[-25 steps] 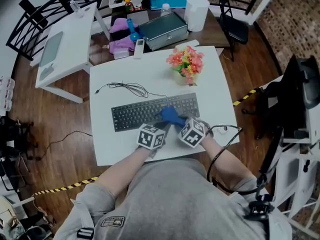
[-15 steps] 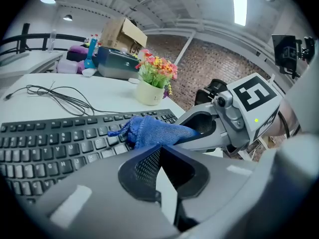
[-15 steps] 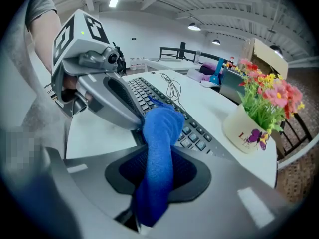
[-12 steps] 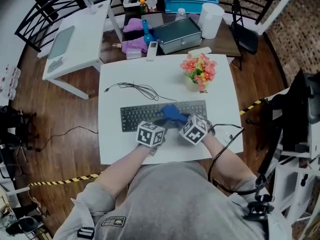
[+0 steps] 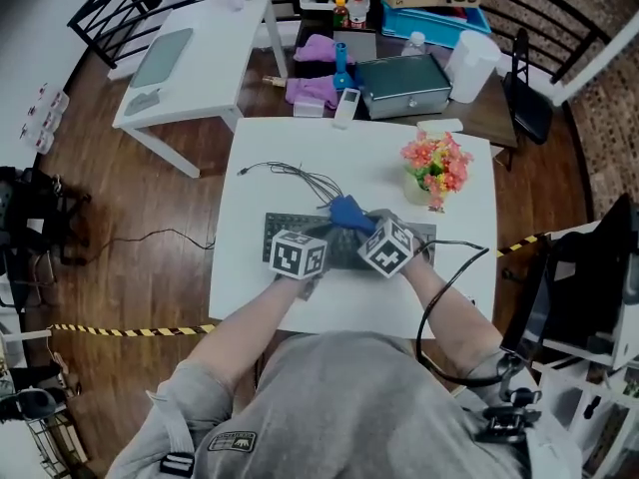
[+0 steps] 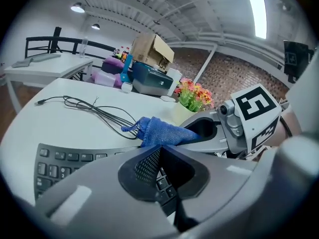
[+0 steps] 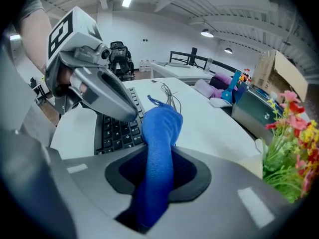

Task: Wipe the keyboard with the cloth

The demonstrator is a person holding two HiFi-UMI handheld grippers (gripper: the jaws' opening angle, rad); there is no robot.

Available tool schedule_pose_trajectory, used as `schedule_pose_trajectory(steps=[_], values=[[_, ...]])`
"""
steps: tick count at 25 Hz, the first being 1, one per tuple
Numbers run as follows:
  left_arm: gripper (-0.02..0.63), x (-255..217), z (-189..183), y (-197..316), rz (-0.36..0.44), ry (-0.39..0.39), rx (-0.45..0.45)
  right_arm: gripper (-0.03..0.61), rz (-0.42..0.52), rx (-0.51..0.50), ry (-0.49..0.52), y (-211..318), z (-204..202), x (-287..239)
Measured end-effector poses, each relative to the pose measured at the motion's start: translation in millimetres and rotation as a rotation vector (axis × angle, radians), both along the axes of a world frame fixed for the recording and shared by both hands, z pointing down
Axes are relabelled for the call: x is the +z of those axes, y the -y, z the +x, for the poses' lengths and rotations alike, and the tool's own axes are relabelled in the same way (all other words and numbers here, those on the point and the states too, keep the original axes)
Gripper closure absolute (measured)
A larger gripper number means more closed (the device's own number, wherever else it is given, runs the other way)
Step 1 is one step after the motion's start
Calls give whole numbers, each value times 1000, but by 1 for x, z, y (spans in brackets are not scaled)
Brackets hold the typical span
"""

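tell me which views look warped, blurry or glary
Head view: sharp, mild edge bending, dim corners. Left gripper view: strong fisheye, black corners, ceiling light blown out. Right gripper view: same fisheye, blue cloth crisp, flowers soft at the edge.

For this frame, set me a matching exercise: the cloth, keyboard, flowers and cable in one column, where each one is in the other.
Things:
1. cloth
2. keyboard
3. flowers
4. cable

Places:
A. lying loose on the table, beyond the keyboard
B. clamped in the right tool
C. standing toward the table's far right corner in the head view
D. lying flat on the table, keys up

Pairs: 1-B, 2-D, 3-C, 4-A
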State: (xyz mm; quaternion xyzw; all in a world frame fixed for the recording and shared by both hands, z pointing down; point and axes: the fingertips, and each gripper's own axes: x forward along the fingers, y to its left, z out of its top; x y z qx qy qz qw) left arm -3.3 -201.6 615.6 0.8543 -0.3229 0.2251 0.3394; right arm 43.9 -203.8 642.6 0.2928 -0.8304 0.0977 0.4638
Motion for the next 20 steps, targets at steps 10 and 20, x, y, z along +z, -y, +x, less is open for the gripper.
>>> schedule_pose_trajectory(steps=[10, 20], values=[[624, 11, 7, -40, -25, 2, 65, 465, -22, -30, 11, -42, -12, 4], [624, 26, 6, -94, -52, 5, 130, 465, -55, -35, 14, -102, -19, 14]])
